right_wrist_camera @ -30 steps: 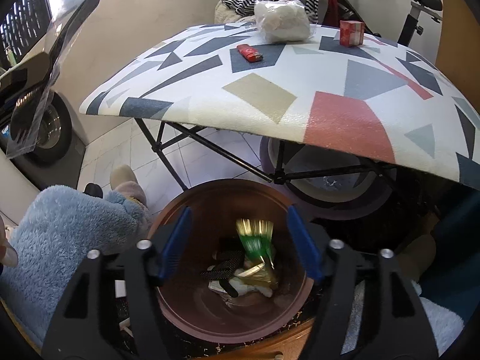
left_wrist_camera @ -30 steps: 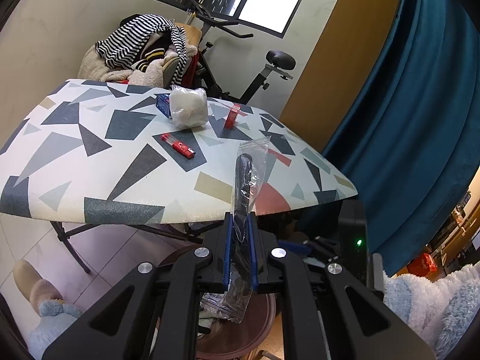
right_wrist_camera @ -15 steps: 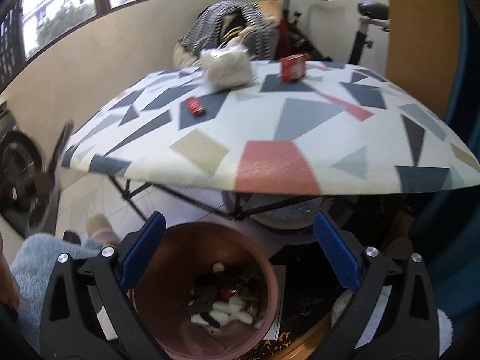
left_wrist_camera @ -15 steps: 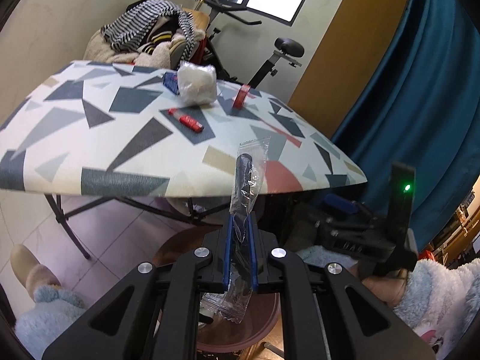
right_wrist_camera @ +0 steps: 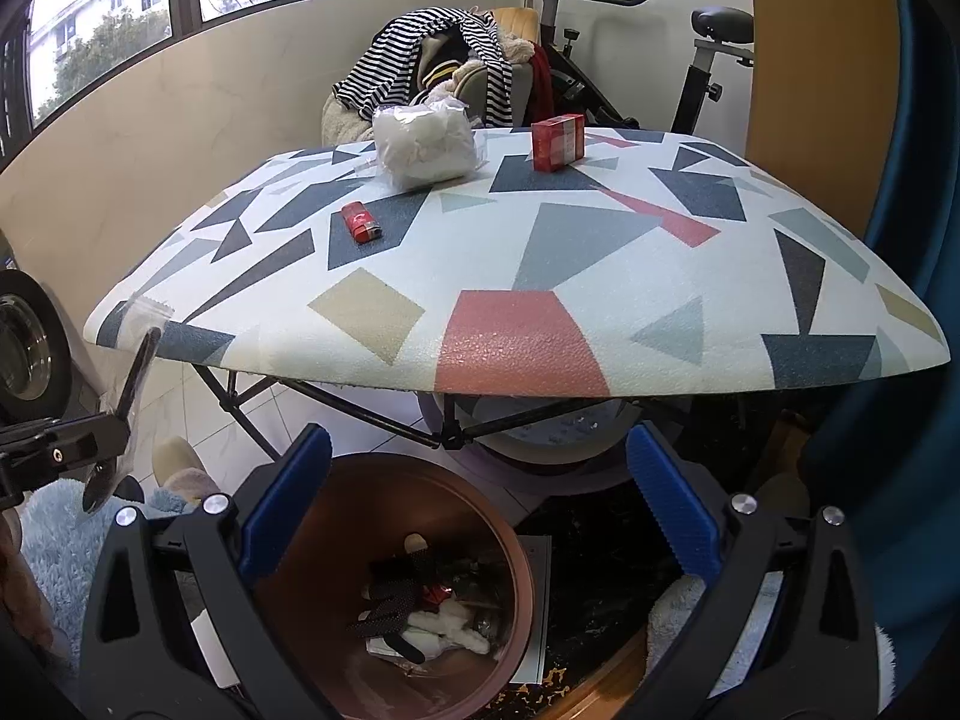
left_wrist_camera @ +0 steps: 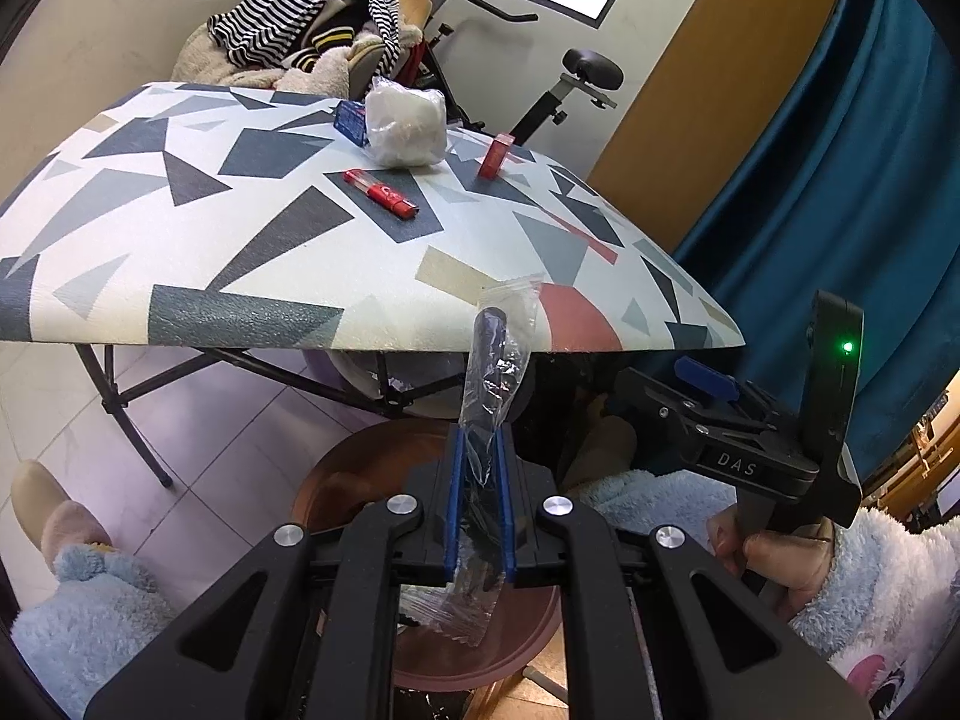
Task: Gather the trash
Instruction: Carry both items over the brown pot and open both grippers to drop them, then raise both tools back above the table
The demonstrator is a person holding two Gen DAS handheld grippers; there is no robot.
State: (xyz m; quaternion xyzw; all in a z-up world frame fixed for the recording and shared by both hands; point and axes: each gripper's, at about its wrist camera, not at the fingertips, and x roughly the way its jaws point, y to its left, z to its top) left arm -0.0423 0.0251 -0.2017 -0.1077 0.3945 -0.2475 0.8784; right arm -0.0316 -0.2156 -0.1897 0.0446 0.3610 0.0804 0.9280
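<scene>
My left gripper (left_wrist_camera: 479, 468) is shut on a clear plastic wrapper with a dark utensil inside (left_wrist_camera: 495, 360), held upright above the brown trash bin (left_wrist_camera: 342, 474). The wrapper also shows at the left of the right wrist view (right_wrist_camera: 129, 384). My right gripper (right_wrist_camera: 480, 510) is open and empty above the bin (right_wrist_camera: 336, 540), which holds several pieces of trash. On the patterned table (right_wrist_camera: 540, 276) lie a red lighter (right_wrist_camera: 361, 223), a white bag (right_wrist_camera: 423, 147) and a red box (right_wrist_camera: 558, 142).
A blue packet (left_wrist_camera: 351, 117) lies behind the white bag. Folding table legs (left_wrist_camera: 132, 420) stand beside the bin. A chair with striped clothes (right_wrist_camera: 444, 54) and an exercise bike (right_wrist_camera: 708, 60) stand behind the table. A blue curtain (left_wrist_camera: 810, 180) hangs at the right.
My left gripper has lowered with the wrapper and now hangs over the bin. My right gripper has lifted and tilted up from the bin toward the table, its jaws open wider.
</scene>
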